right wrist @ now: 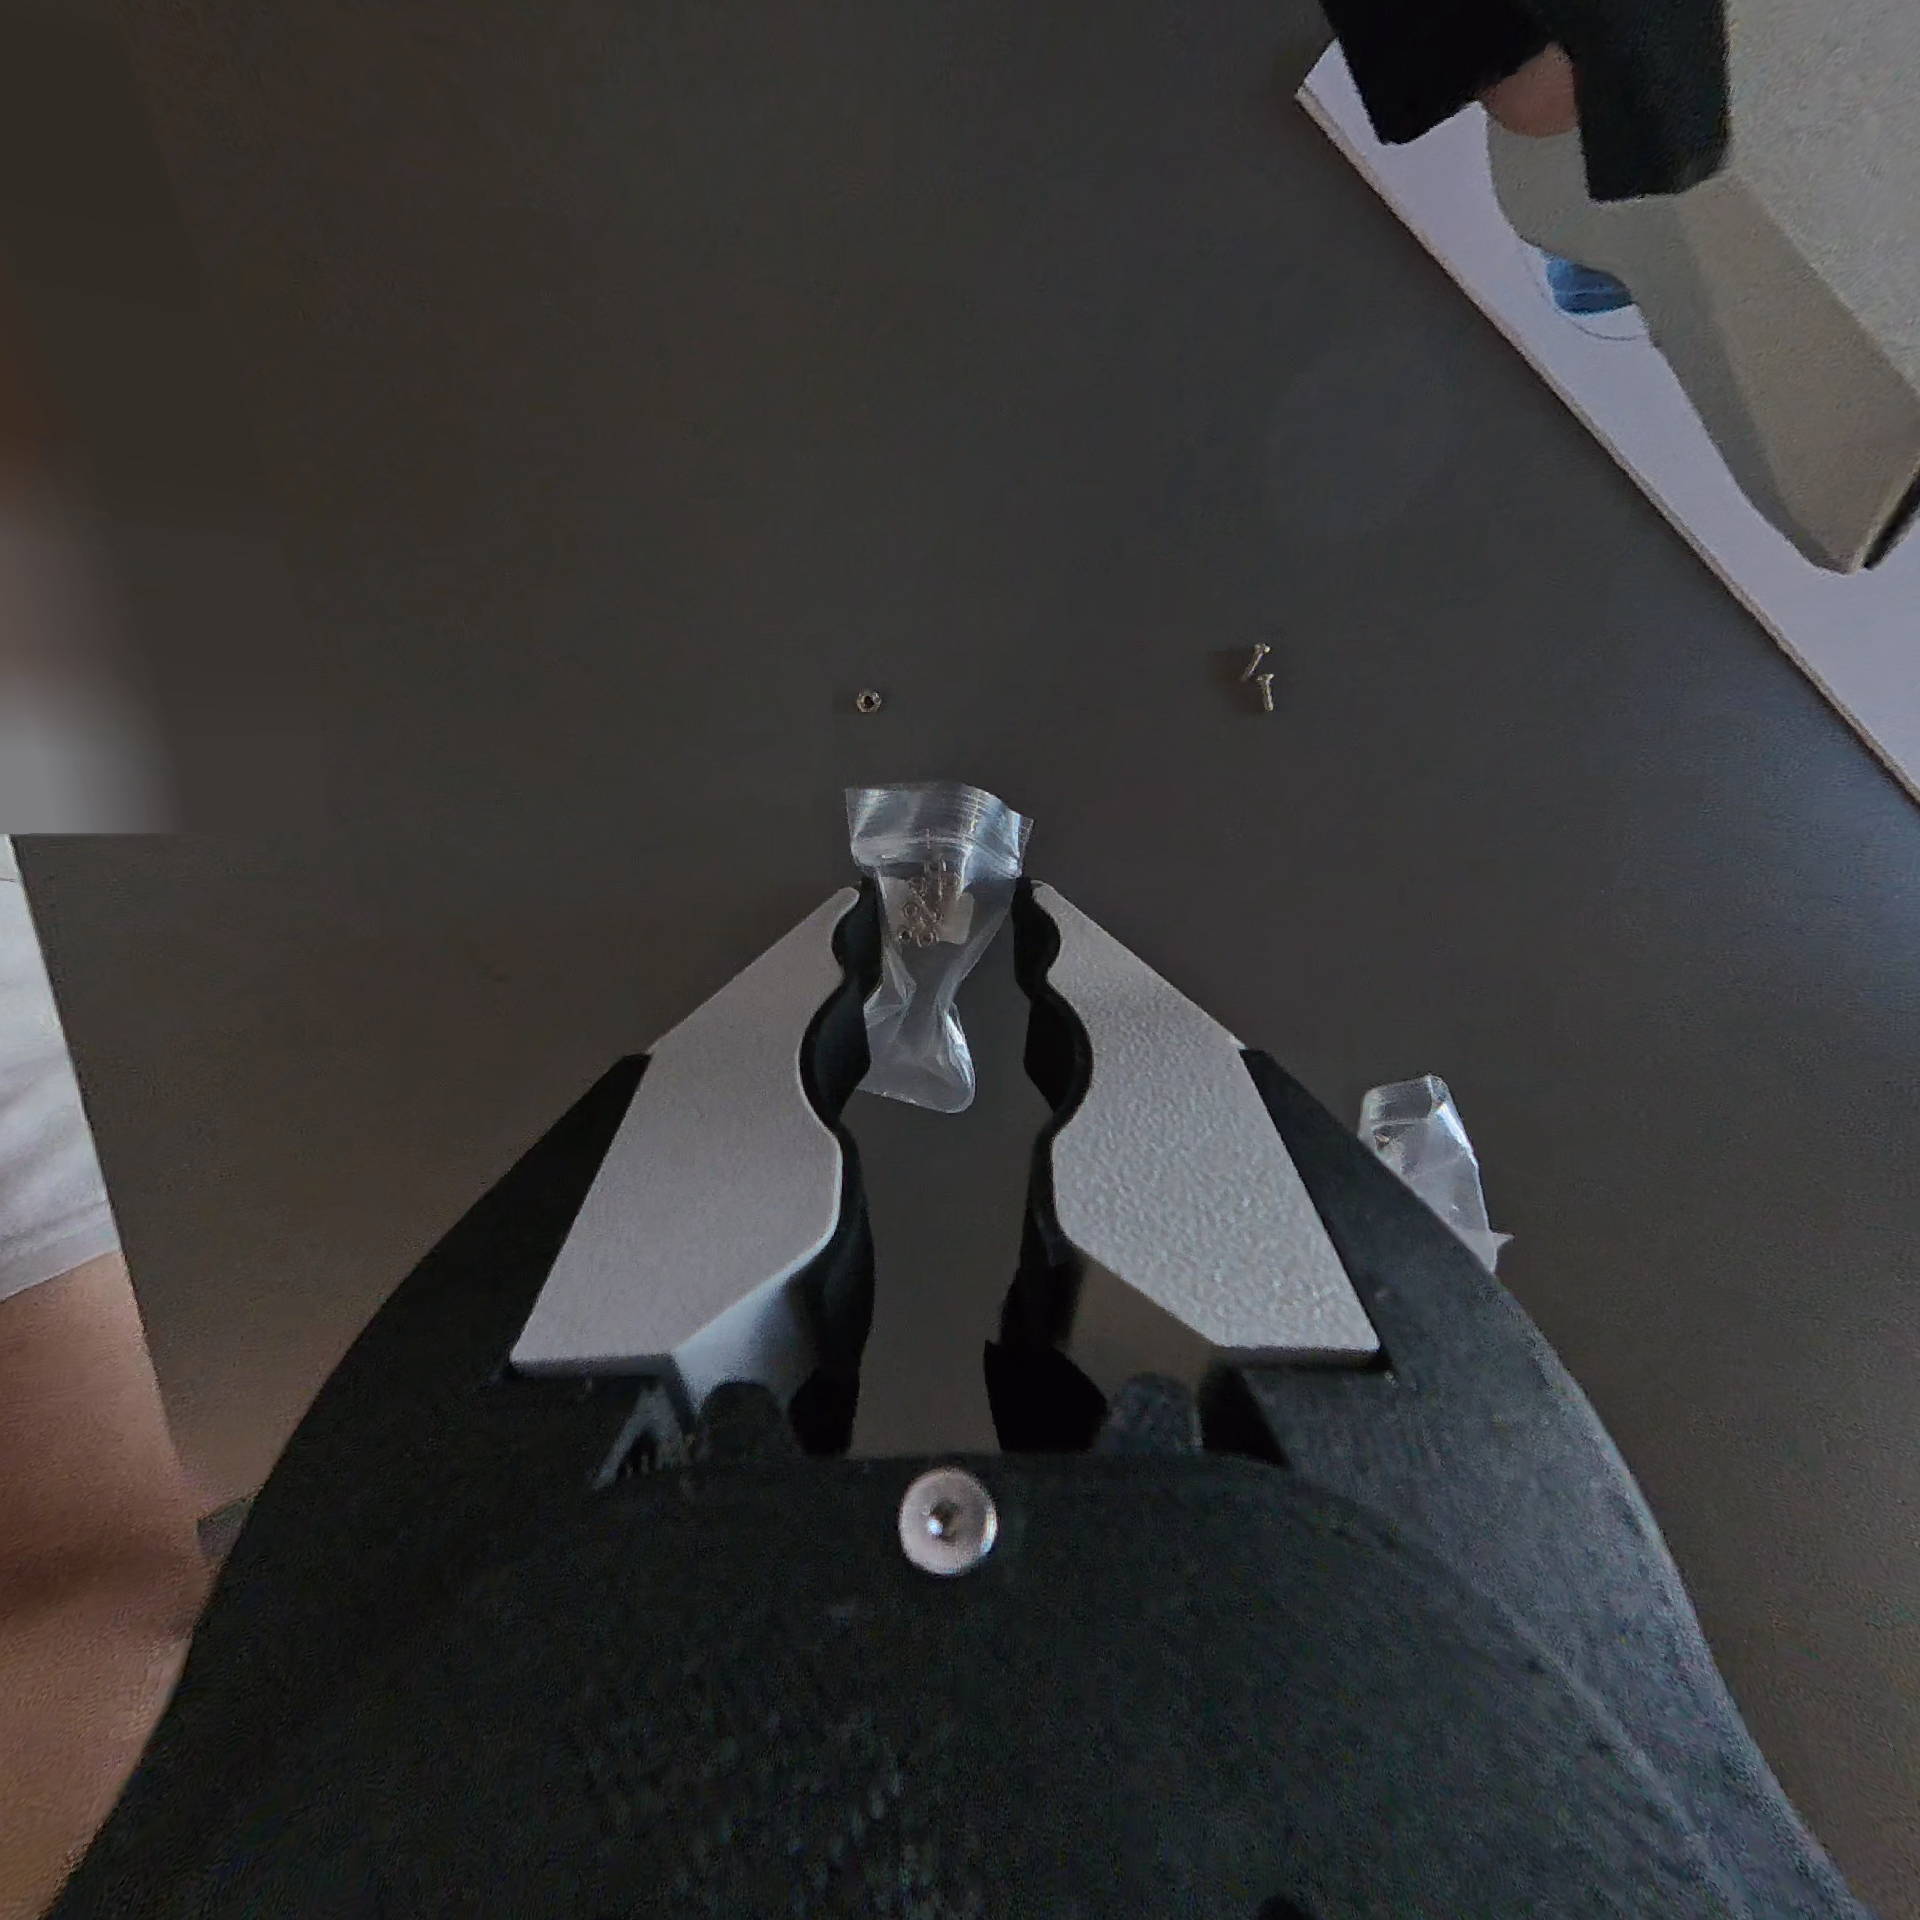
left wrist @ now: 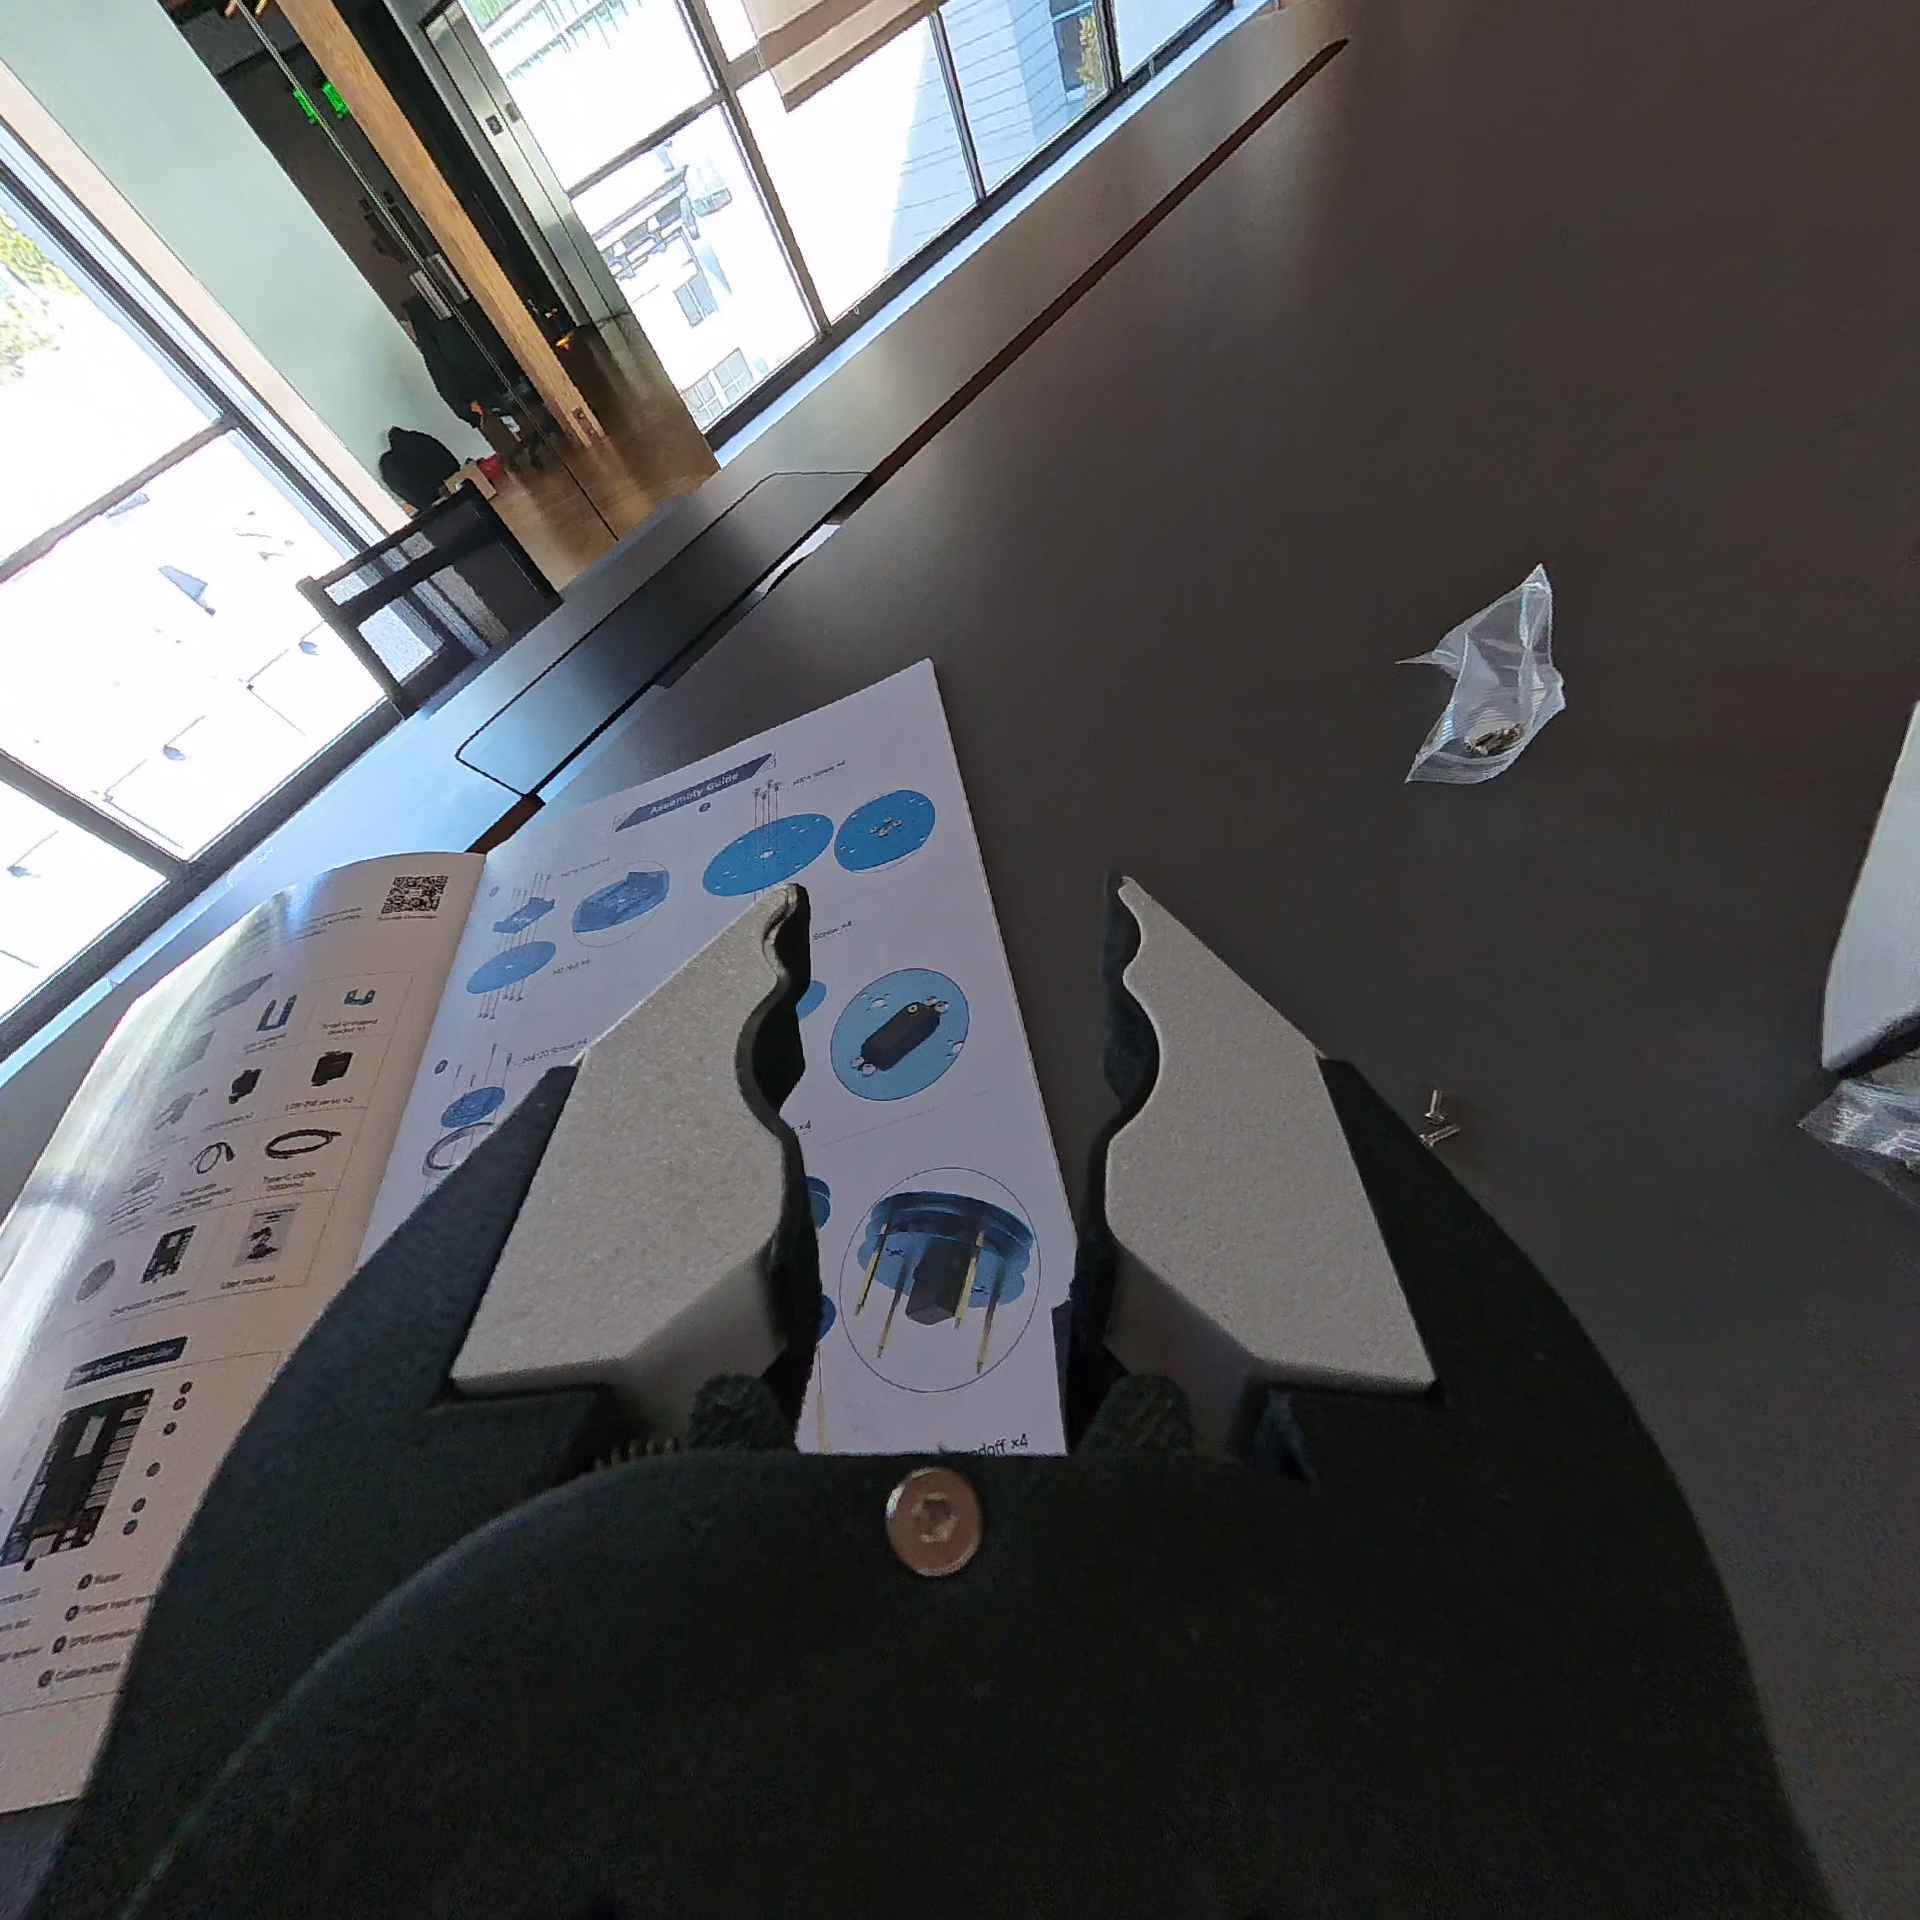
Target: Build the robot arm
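**Right gripper poised over a small bag of screws; left gripper over a printed sheet**

Landmark: the small clear plastic zip bag holding tiny metal screws (right wrist: 928,935), lying on the dark grey matte tabletop (right wrist: 520,416). The right gripper (right wrist: 943,891), with pale grey fingers and black wavy inner pads, stands with its jaws apart; the bag lies straight ahead, framed in the gap. Its long axis runs roughly along the fingers, zip end beyond the tips, crumpled end back inside the gap. Whether the pads touch the bag, or the bag rests on the table or is lifted, cannot be told. Beyond the bag lie a single small metal nut (right wrist: 864,702) and, to its right, two loose silver screws (right wrist: 1257,677). A second crumpled clear bag (right wrist: 1429,1153) shows just right of the right gripper's finger.

The left gripper (left wrist: 956,899), jaws likewise apart and gripping nothing, hangs over a white printed sheet with blue diagrams (left wrist: 914,1039), well apart from the first bag. A similar clear bag (left wrist: 1486,681) lies off to its right. The right gripper is by far the nearer.
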Demonstrator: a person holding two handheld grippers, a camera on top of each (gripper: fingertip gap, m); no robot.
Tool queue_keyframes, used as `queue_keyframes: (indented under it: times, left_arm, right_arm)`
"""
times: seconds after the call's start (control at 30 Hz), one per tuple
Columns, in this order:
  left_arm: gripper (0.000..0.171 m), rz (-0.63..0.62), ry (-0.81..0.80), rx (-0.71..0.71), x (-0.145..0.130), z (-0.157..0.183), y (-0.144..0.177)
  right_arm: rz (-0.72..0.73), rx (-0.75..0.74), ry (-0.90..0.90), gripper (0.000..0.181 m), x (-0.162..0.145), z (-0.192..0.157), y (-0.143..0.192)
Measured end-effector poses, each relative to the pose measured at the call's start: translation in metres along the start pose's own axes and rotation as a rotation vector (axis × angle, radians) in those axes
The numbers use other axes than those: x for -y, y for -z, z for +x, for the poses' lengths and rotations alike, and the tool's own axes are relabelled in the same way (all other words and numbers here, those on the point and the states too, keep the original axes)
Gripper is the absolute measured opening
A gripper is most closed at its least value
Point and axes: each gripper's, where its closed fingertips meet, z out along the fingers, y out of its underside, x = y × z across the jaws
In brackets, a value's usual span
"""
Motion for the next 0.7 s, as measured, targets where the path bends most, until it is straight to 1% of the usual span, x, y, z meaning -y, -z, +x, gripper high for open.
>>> queue_keyframes:
  times: [0.1, 0.23, 0.43, 0.5, 0.57, 0.63, 0.7]
  left_arm:
    - [0.055, 0.002, -0.004, -0.002, 0.001, 0.001, 0.0]
    - [0.054, -0.003, -0.004, -0.001, 0.0, 0.001, -0.001]
    - [0.055, -0.001, -0.003, -0.003, 0.0, 0.001, 0.0]
    - [0.054, -0.001, -0.003, -0.004, 0.0, 0.001, -0.001]
    - [0.054, -0.004, -0.003, -0.004, 0.0, 0.001, -0.001]
    - [0.054, -0.003, -0.003, -0.005, 0.0, 0.001, -0.001]
    - [0.054, -0.004, -0.005, -0.006, -0.001, 0.002, -0.001]
  right_arm:
    - [-0.036, -0.052, 0.061, 0.023, -0.002, 0.003, 0.002]
    - [-0.12, -0.139, 0.158, 0.022, -0.003, 0.008, 0.004]
    - [-0.148, -0.147, 0.143, 0.022, -0.001, 0.011, 0.004]
    - [-0.132, -0.107, 0.144, 0.022, 0.002, 0.005, 0.001]
    - [-0.141, -0.135, 0.146, 0.022, -0.001, 0.011, 0.003]
    - [-0.116, -0.103, 0.131, 0.022, 0.001, 0.007, 0.002]
    - [-0.115, -0.107, 0.139, 0.022, 0.002, 0.007, 0.001]
